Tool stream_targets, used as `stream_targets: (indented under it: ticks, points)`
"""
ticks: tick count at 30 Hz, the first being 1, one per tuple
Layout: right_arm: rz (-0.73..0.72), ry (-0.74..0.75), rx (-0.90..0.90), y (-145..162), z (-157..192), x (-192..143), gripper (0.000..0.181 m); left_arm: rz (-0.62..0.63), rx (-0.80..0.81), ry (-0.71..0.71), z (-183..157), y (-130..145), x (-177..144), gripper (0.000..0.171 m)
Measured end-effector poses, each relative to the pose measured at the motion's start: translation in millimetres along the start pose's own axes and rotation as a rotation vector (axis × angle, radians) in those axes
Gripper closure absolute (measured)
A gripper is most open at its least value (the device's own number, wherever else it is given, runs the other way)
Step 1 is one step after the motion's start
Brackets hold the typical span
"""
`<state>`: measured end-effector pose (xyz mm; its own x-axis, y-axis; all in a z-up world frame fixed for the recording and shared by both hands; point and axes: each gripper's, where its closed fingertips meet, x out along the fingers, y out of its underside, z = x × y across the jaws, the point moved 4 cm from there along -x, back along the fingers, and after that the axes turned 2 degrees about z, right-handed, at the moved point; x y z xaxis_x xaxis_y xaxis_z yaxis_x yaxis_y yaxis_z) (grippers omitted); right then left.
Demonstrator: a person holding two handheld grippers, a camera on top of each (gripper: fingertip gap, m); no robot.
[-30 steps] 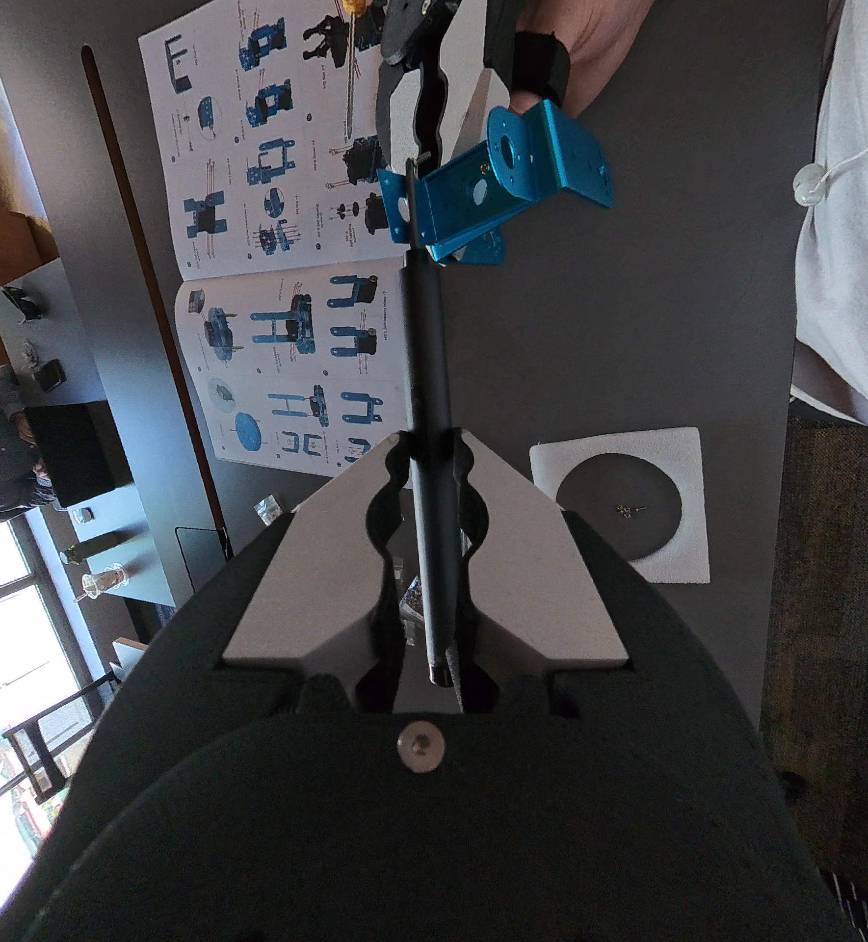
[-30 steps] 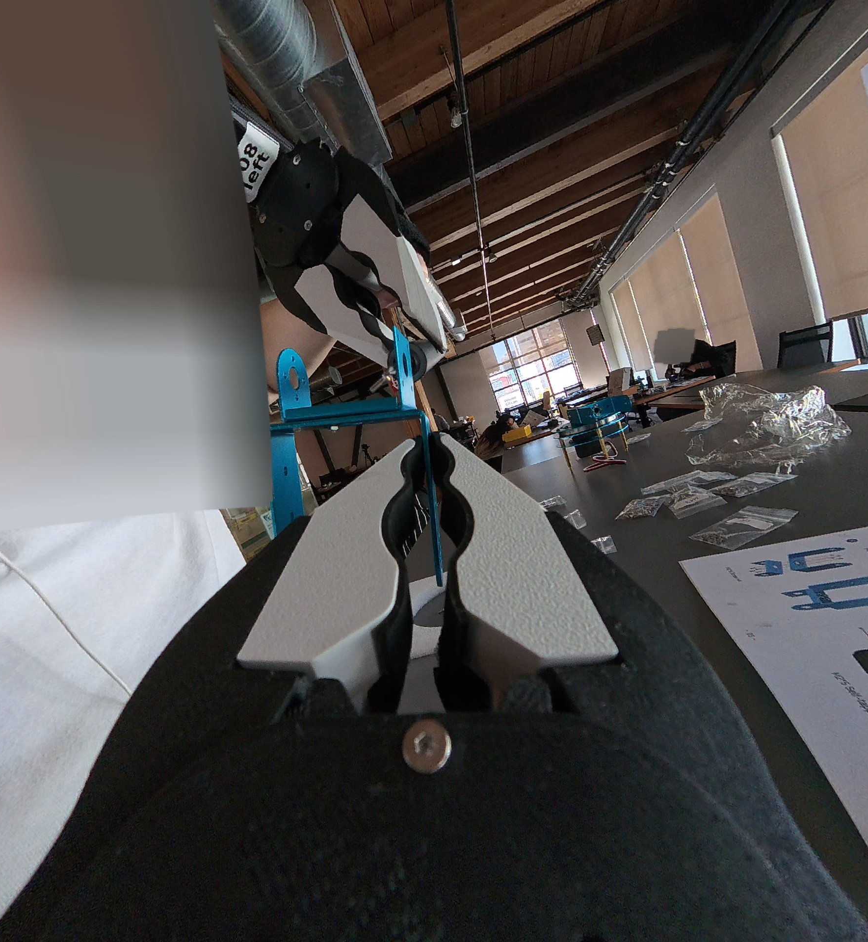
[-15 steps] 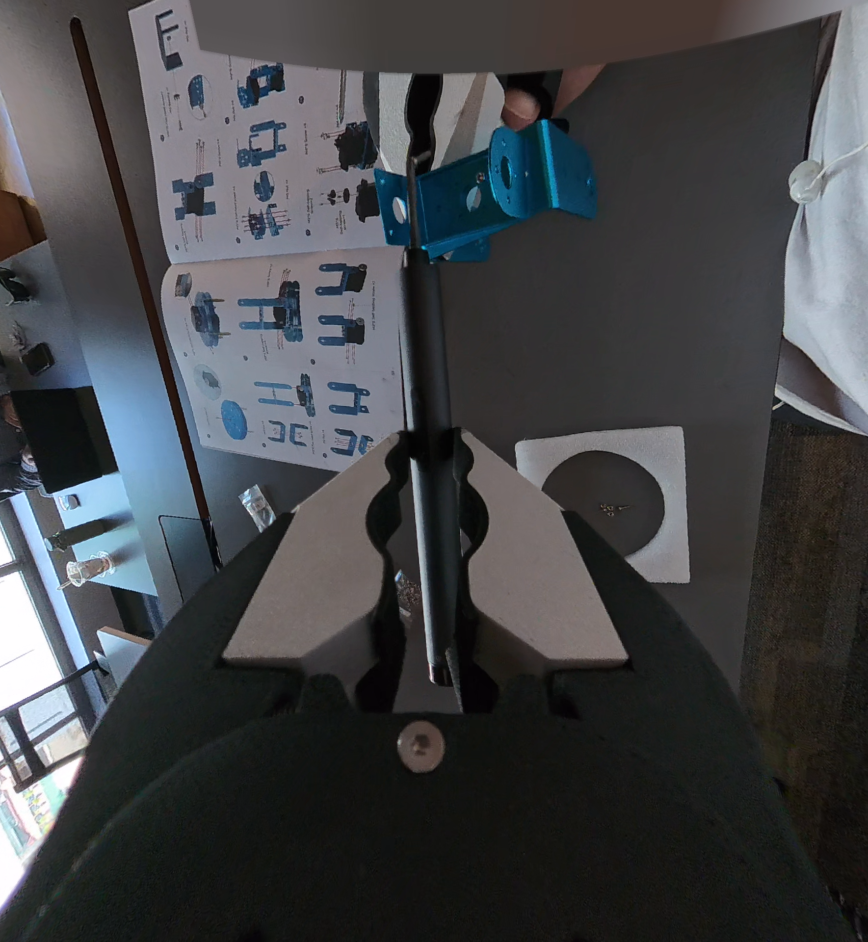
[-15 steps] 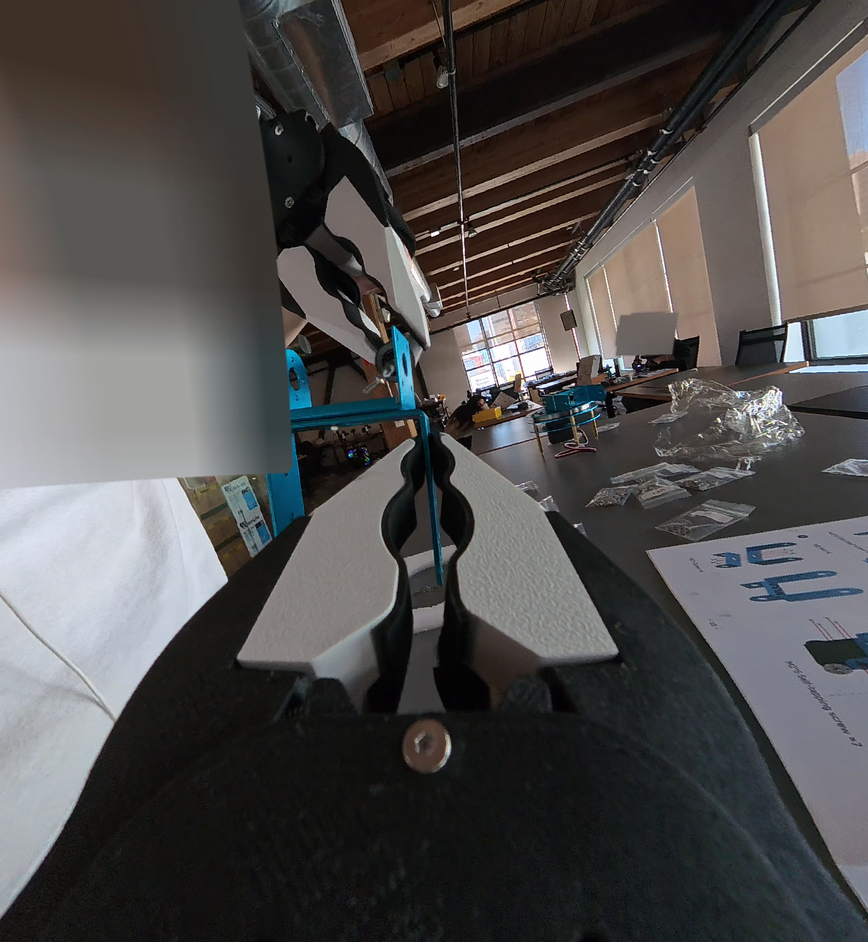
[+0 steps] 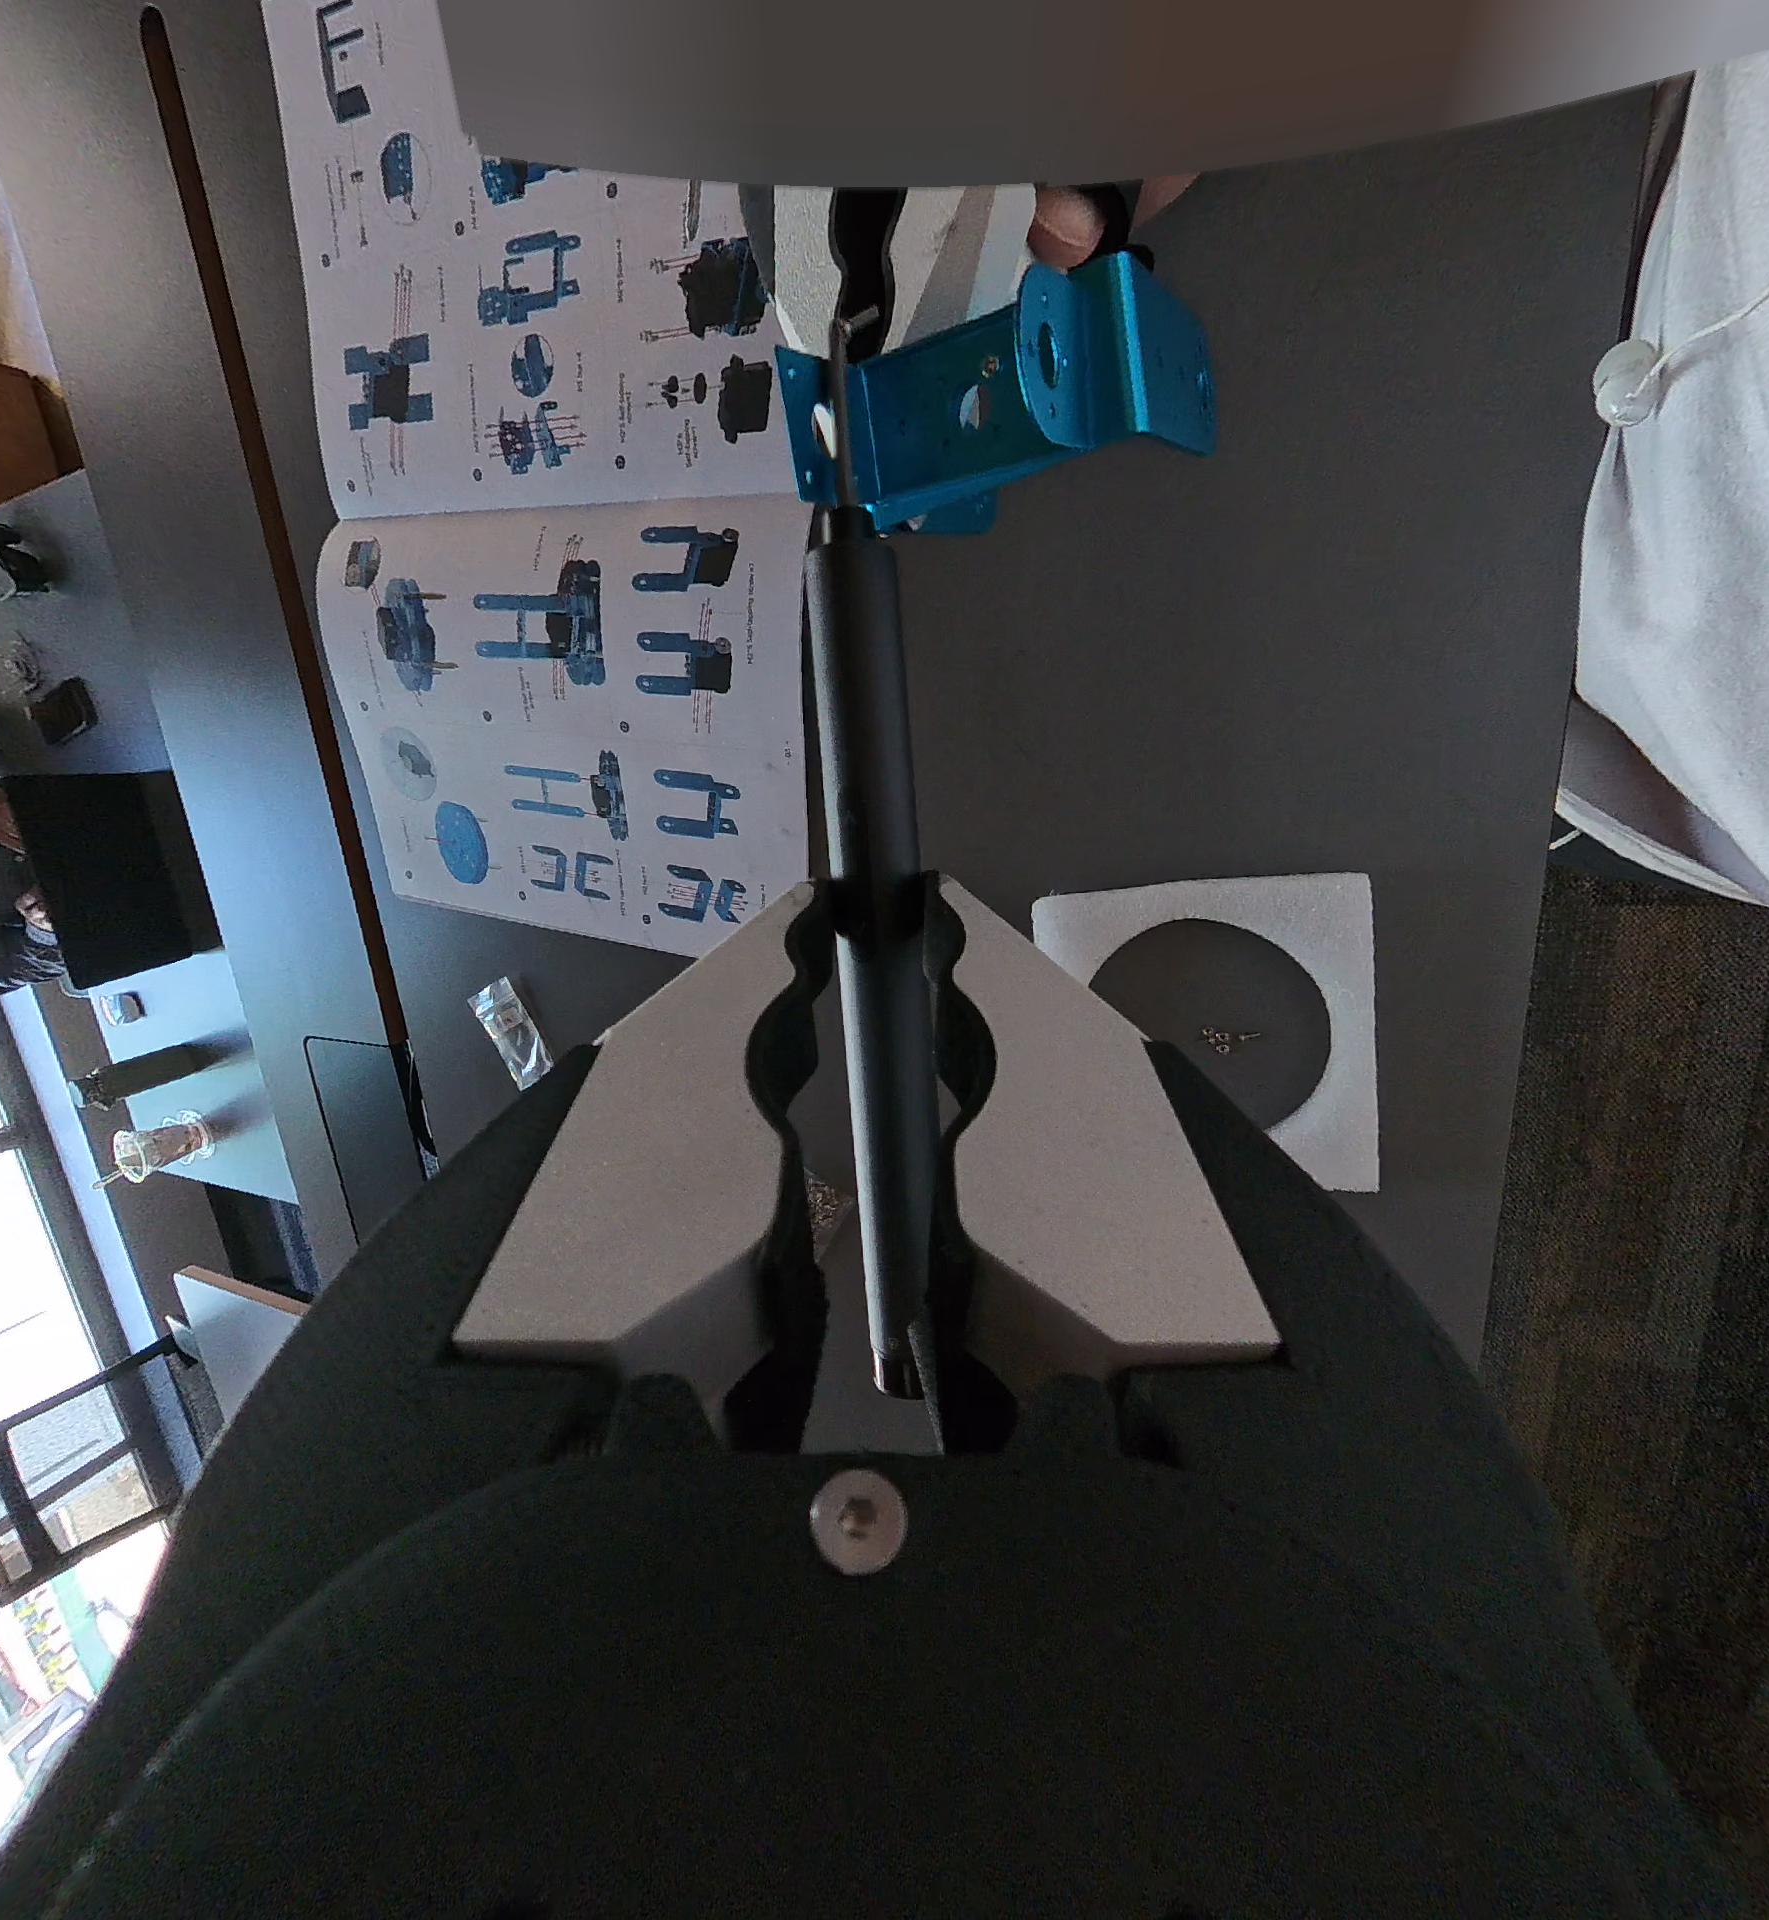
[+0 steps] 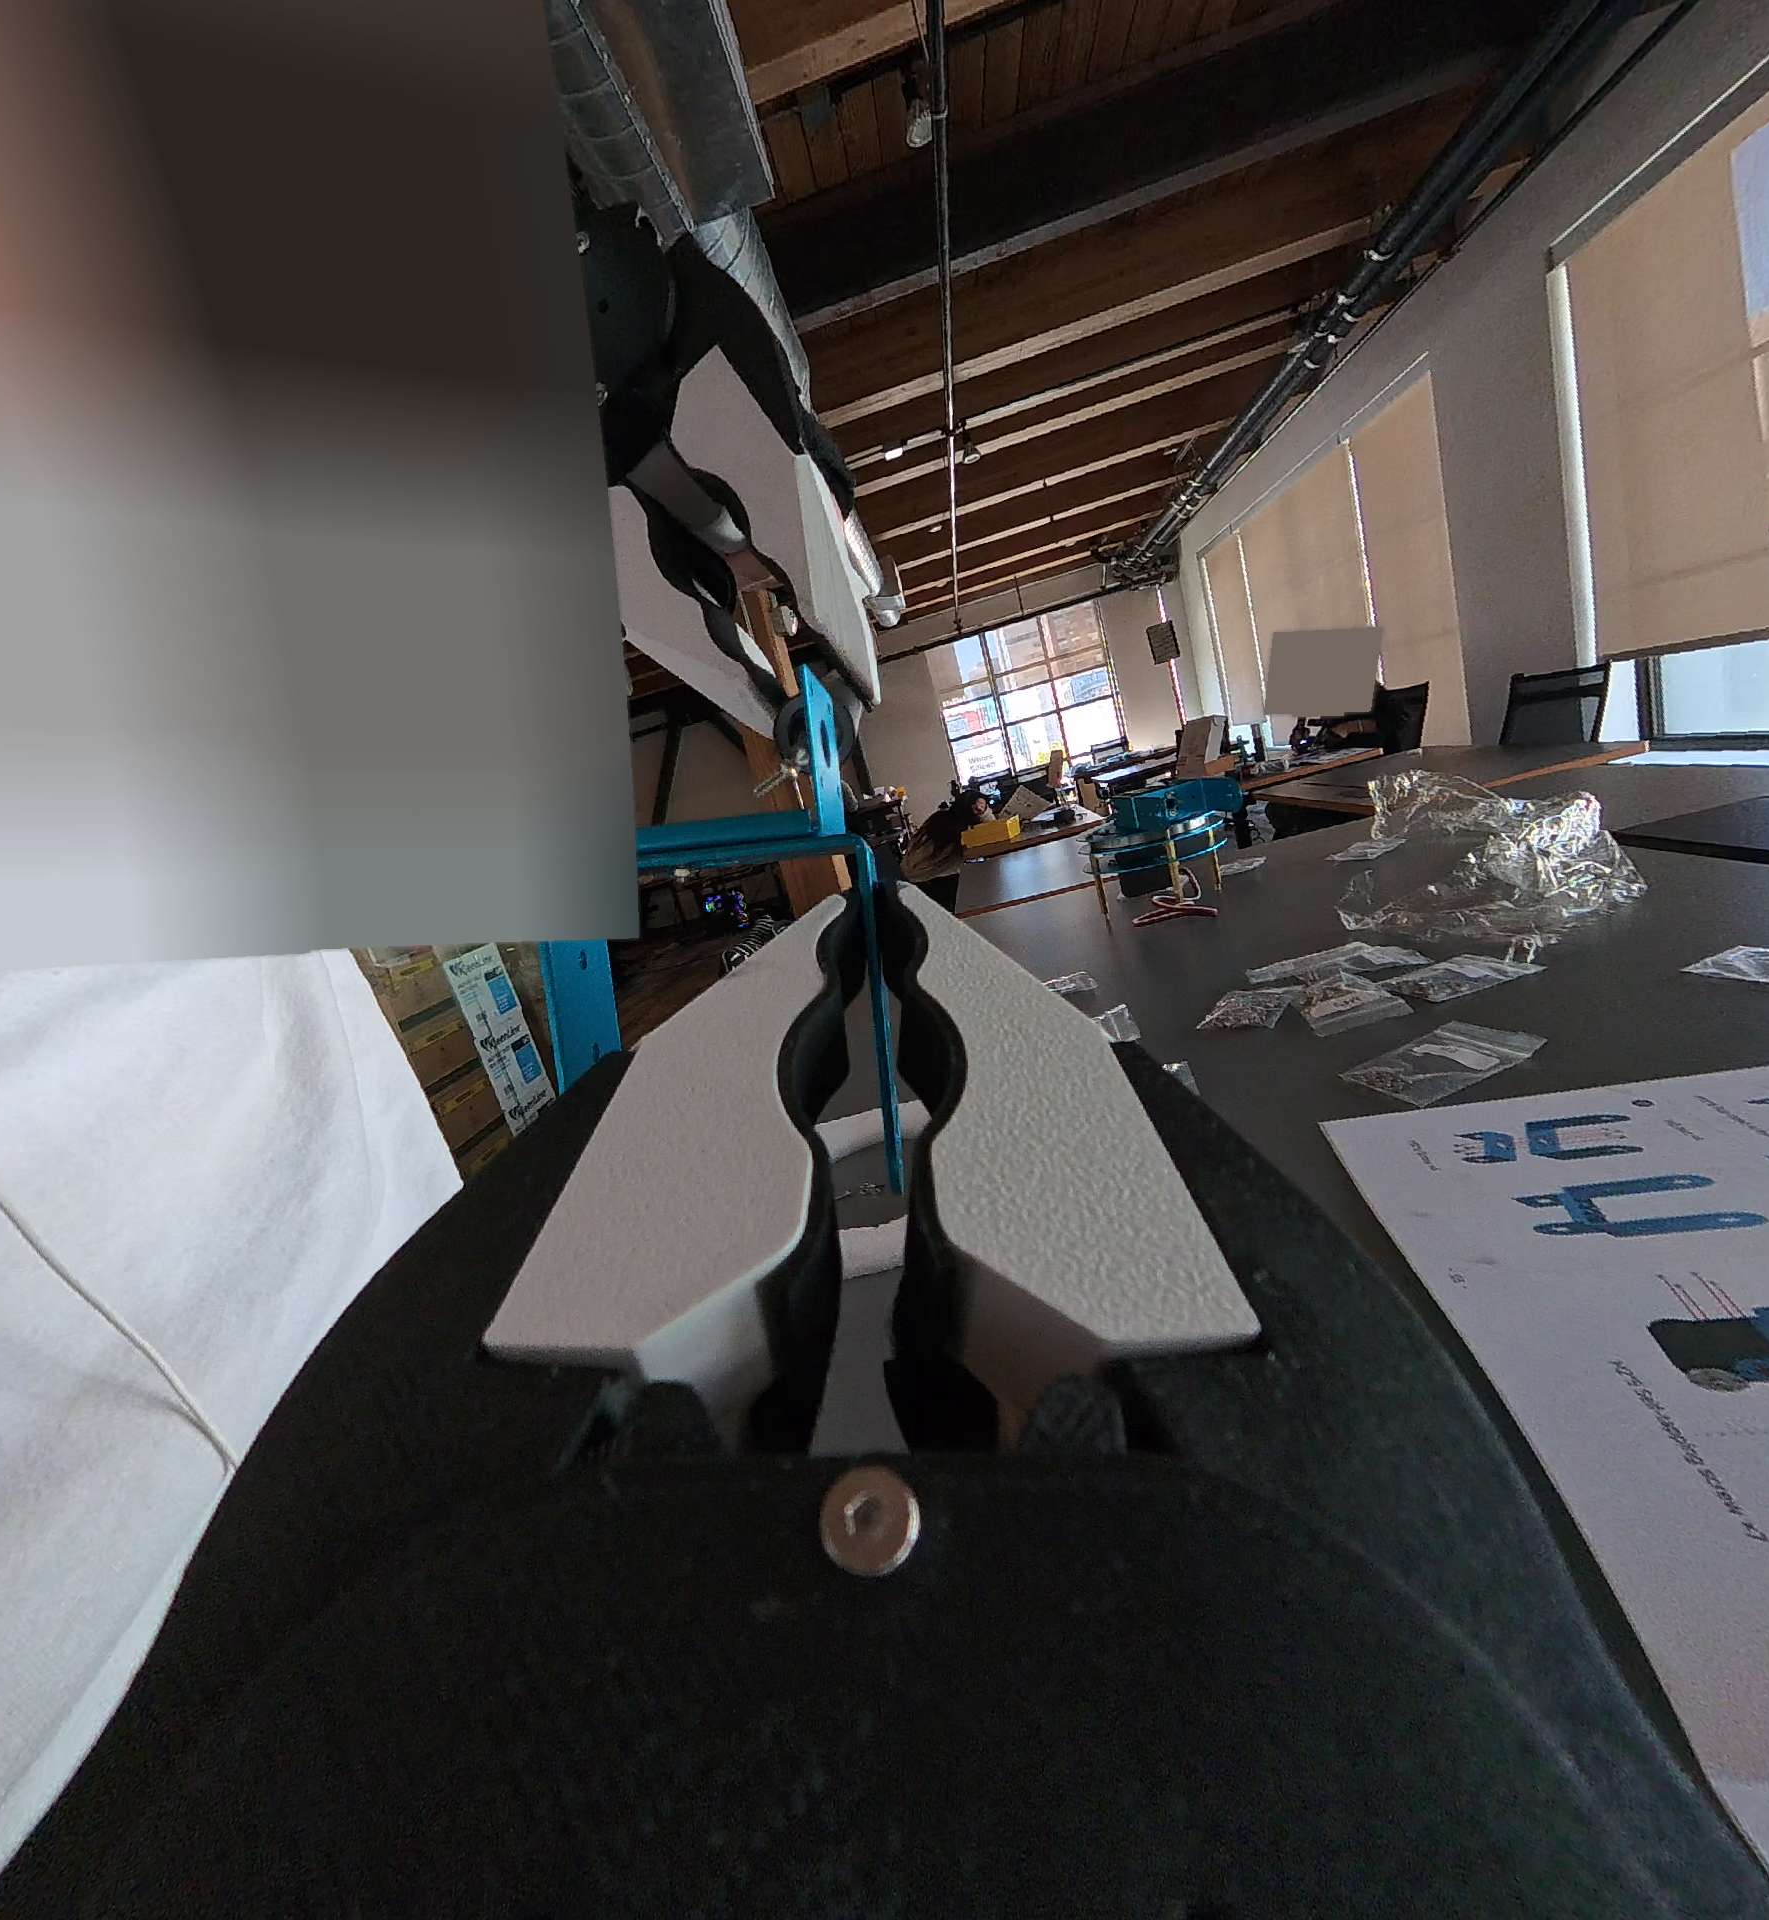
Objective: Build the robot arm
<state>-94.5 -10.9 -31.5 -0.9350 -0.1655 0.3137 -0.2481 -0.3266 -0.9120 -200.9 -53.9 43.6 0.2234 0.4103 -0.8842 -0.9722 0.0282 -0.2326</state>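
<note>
My left gripper (image 5: 877, 902) is shut on a long dark screwdriver (image 5: 864, 790) that points forward. Its thin tip touches the blue metal bracket (image 5: 1005, 400). My right gripper (image 6: 875, 914) is shut on a flange of that blue bracket (image 6: 885, 1049) and holds it up in the air. The right gripper also shows in the left wrist view (image 5: 864, 260), behind the bracket. The left gripper also shows in the right wrist view (image 6: 724, 582), above the bracket, where a small screw (image 6: 776, 777) sticks out of a bracket hole.
An open instruction booklet (image 5: 547, 540) lies on the dark table (image 5: 1223, 675). A white foam square (image 5: 1212, 1023) with a round hollow holds small screws (image 5: 1223, 1034). Small plastic bags (image 6: 1379, 997), crumpled clear plastic (image 6: 1493, 862) and a blue assembly (image 6: 1166, 821) lie farther off. A person in white (image 6: 111, 1247) is close by. Left tips to right tips: about 8 cm.
The view of the right gripper and the bracket has shifted, and the bracket now looks more level. The screwdriver tip stays at the bracket. Both grips are unchanged.
</note>
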Motion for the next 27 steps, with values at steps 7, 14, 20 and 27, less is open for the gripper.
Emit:
stream_targets:
  ticks: [7, 14, 20, 27]
  points:
    - [0.002, -0.003, -0.002, 0.5, 0.6, 0.4, 0.181, 0.002, -0.004, 0.0, -1.7, 1.9, 0.5, 0.156]
    - [0.004, -0.004, -0.002, 1.0, 0.6, 0.8, 0.181, -0.001, -0.003, 0.001, -1.6, 1.2, 0.3, 0.156]
    - [0.003, -0.004, 0.001, 0.8, 0.2, 0.4, 0.181, -0.006, -0.004, 0.002, -2.0, 0.9, 0.3, 0.156]
    - [0.006, 0.007, 0.016, 1.6, -2.7, 0.0, 0.181, -0.032, -0.025, -0.022, -2.8, 0.5, -2.3, 0.156]
